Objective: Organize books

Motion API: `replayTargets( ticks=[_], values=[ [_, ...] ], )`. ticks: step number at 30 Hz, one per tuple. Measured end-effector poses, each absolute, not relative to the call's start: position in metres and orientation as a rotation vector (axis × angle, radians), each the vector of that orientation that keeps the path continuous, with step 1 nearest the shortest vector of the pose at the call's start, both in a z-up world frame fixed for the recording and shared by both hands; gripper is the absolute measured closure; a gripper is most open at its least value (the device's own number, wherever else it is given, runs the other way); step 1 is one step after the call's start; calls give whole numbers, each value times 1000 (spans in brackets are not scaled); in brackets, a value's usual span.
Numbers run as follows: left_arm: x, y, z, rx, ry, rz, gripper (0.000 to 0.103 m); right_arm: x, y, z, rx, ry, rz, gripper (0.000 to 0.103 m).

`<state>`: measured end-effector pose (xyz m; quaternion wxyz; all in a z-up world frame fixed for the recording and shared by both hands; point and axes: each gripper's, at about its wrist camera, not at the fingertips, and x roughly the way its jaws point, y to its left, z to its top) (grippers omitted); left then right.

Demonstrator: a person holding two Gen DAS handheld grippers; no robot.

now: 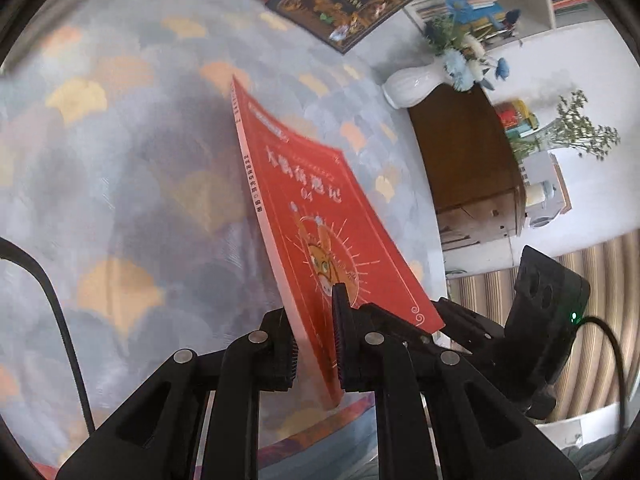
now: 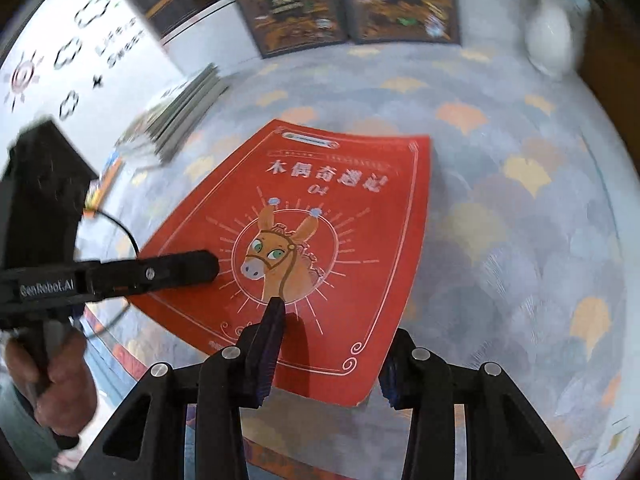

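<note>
Left gripper is clamping the red book by its near bottom edge, pads pressing on cover and back, book raised edge-on ahead of the fingers, spine to the gripper's left. In the right wrist view the same red book, donkey picture on the cover, is sitting tilted above the patterned tablecloth, and the left gripper is reaching in from the left onto the cover. Right gripper is gripping the book's near right corner: one finger is lying on the cover, the other finger is under the corner edge, jaws partly closed. Ahead of both grippers, two dark picture books are lying flat side by side. Far left of the right gripper, a stack of thin books is lying on the cloth. A white vase with blue flowers is standing off to the left gripper's right, near a brown cabinet. A hand is holding the left gripper's handle.
</note>
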<state>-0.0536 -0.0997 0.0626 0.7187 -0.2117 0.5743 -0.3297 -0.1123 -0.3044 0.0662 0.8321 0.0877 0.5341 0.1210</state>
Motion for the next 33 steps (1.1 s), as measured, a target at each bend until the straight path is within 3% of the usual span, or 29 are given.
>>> replayTargets(
  ticks=[11,20,33],
  values=[
    [-14,10,114,-508,1121,-729,92,-77,-203,116,145,1003,292,63],
    [48,118,155,-488,970,-637,91,-1,-87,148,82,889,364,63],
    [150,206,120,-583,944,-515,91,129,7,128,153,991,373,62]
  ],
)
